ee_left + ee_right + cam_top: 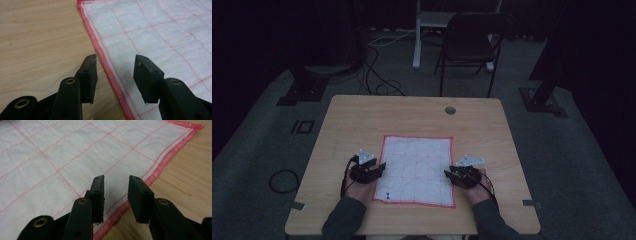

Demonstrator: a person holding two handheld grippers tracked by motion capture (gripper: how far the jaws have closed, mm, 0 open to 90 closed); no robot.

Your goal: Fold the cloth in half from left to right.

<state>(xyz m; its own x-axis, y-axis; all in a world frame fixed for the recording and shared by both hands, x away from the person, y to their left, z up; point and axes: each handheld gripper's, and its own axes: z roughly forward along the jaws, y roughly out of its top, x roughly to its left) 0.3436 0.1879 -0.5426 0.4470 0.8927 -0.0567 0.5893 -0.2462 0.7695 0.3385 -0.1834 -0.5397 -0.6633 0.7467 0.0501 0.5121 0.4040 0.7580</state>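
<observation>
Where the high view looks down on the scene, a white cloth (417, 170) with a red hem and thin red grid lines lies flat on the wooden desk (412, 112), nearer the desk's near edge than its far edge and about midway between its left and right edges. The left gripper (379, 167) rests at the cloth's left hem and the right gripper (448, 174) at its right hem, each held in a hand that comes in over the near edge. A round grommet (450, 110) sits in the desk close to the far edge, and a dark folding chair (469, 42) stands on the floor beyond it. In the left gripper view, the left gripper (115, 65) has its fingers (88, 75) spread wide with nothing between them; one stands over bare wood (37, 45), the other over the cloth (155, 27), and the red hem runs through the gap. In the right gripper view, the right gripper (116, 185) also has its fingers (98, 195) parted and gripping nothing, low over the cloth (75, 152) just inside its hem, with bare desk (190, 182) to the right.
</observation>
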